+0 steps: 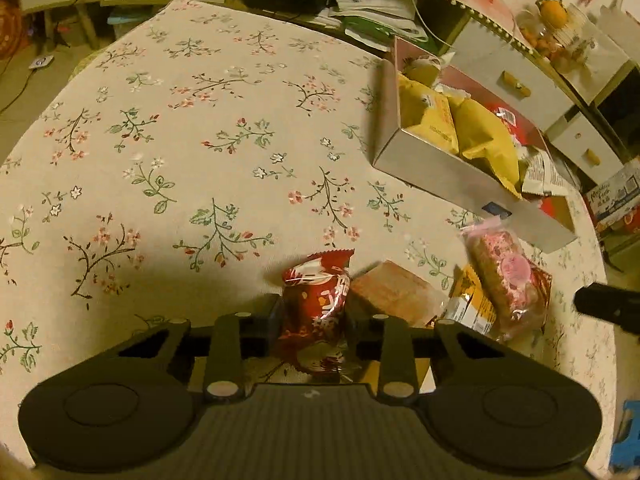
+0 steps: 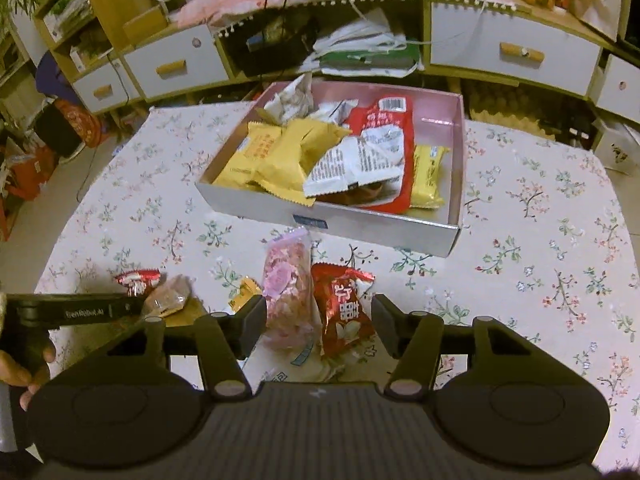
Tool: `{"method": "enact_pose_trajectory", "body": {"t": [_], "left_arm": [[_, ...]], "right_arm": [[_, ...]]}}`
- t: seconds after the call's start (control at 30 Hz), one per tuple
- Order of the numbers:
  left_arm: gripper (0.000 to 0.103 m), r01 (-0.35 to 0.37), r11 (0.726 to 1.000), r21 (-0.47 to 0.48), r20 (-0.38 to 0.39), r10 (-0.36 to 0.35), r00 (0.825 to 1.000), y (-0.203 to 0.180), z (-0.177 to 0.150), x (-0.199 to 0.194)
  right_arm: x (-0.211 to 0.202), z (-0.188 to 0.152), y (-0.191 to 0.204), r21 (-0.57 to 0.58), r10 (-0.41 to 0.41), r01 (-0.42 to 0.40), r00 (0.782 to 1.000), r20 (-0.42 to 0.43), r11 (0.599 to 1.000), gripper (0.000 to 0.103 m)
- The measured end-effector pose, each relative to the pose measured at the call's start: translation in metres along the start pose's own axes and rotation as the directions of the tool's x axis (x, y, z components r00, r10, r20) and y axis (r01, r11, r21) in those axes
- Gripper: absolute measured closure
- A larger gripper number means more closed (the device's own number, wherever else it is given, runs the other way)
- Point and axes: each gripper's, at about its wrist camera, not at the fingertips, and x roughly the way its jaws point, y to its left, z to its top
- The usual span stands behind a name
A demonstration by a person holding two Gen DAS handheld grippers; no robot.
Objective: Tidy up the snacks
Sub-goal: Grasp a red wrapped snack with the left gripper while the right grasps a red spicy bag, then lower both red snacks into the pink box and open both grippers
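The left tongs [image 1: 314,314] pinch a small red packet [image 1: 316,312] printed with white Chinese characters, their pads pressed against both its sides, low over the flowered table [image 1: 180,140]. Just beside that packet lie a brown cake in clear wrap [image 1: 390,294] and a yellow-and-black packet [image 1: 470,304] whose small print is too blurred to read. The right tongs [image 2: 318,324] stand apart around two snacks without touching either: a pink flowered cake wrap [image 2: 286,292] and a second red packet [image 2: 346,308] with the same white characters. From the right wrist view, "BenRobot.AI" or something close to it reads in white on the left tool's black finger. Beyond both tongs sits the silver box [image 2: 360,224], a small dark label on its near wall, holding yellow, white and red snack bags with unreadable print and a barcode.
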Motion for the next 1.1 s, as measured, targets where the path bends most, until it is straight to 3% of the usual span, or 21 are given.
{"method": "enact_pose_trajectory", "body": {"t": [0.13, 0.27, 0.47, 0.53, 0.57, 0.6, 0.83, 1.1], "left_arm": [[0.067, 0.023, 1.0, -0.021, 0.027, -0.022, 0.999, 0.004, 0.005, -0.009], [0.067, 0.03, 0.999, -0.037, 0.049, -0.028, 0.998, 0.008, 0.008, -0.016], [0.067, 0.033, 0.999, -0.04, 0.067, -0.03, 0.997, 0.009, 0.011, -0.021], [0.067, 0.035, 0.999, -0.037, 0.074, -0.032, 0.997, 0.008, 0.011, -0.022], [0.067, 0.036, 0.999, -0.04, 0.076, -0.033, 0.997, 0.008, 0.011, -0.022], [0.067, 0.037, 0.998, -0.044, 0.077, -0.034, 0.996, 0.01, 0.012, -0.022], [0.067, 0.06, 0.997, -0.053, 0.107, -0.055, 0.993, 0.009, 0.017, -0.029], [0.067, 0.092, 0.995, -0.03, 0.13, -0.087, 0.988, 0.001, 0.019, -0.035]], "right_arm": [[0.006, 0.001, -0.003, -0.021, -0.015, 0.015, 1.0, -0.004, 1.0, 0.051], [0.022, 0.004, -0.024, 0.055, -0.067, 0.07, 0.997, -0.039, 0.996, 0.055], [0.037, 0.001, -0.025, 0.092, 0.032, -0.027, 0.998, -0.052, 0.995, 0.058], [0.046, -0.001, -0.019, 0.072, 0.025, -0.02, 0.998, -0.061, 0.997, 0.063], [0.051, -0.001, -0.015, 0.052, 0.006, -0.002, 0.998, -0.07, 0.999, 0.075], [0.055, -0.001, -0.01, 0.03, -0.012, 0.014, 0.997, -0.078, 0.999, 0.076], [0.007, 0.009, -0.004, 0.045, 0.009, -0.008, 1.0, -0.009, 0.999, 0.078], [-0.01, 0.007, -0.019, 0.104, 0.026, -0.027, 1.0, 0.014, 0.994, 0.078]]}}
